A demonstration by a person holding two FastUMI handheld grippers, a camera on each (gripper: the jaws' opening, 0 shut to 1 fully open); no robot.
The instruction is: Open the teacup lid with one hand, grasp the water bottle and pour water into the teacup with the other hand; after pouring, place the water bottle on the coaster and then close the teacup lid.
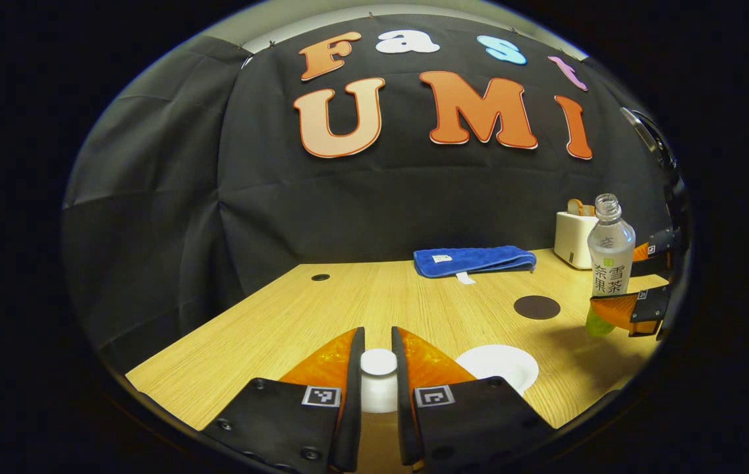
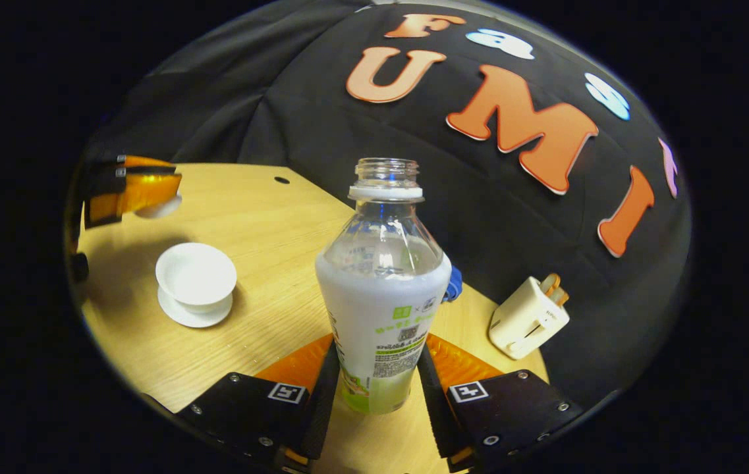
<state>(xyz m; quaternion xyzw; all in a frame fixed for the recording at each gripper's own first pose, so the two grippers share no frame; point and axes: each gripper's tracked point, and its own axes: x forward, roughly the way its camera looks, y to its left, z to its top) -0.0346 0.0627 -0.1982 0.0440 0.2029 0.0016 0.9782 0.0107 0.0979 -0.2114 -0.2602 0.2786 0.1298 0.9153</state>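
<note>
Lid [image 1: 378, 368] of the teacup, white and knobbed, sits clamped by its knob between both fingers of the left gripper [image 1: 378, 372], held above the wooden table [image 1: 321, 309]. Water bottle [image 2: 381, 289], uncapped and upright, is pinched at its lower body by the right gripper [image 2: 377, 382], fingers pressing either side. Teacup [image 2: 196, 273] stands open on its saucer [image 2: 190, 315] at left; dark round coaster [image 1: 537, 307], blue cloth [image 1: 473, 260] and cream box [image 2: 529, 317] lie farther off.

On the desk [image 1: 269, 322] the folded towel [image 1: 474, 260] lies at the back near the wall, the coaster [image 1: 536, 307] before it, the toaster [image 1: 573, 238] behind the water bottle [image 1: 609, 253].
</note>
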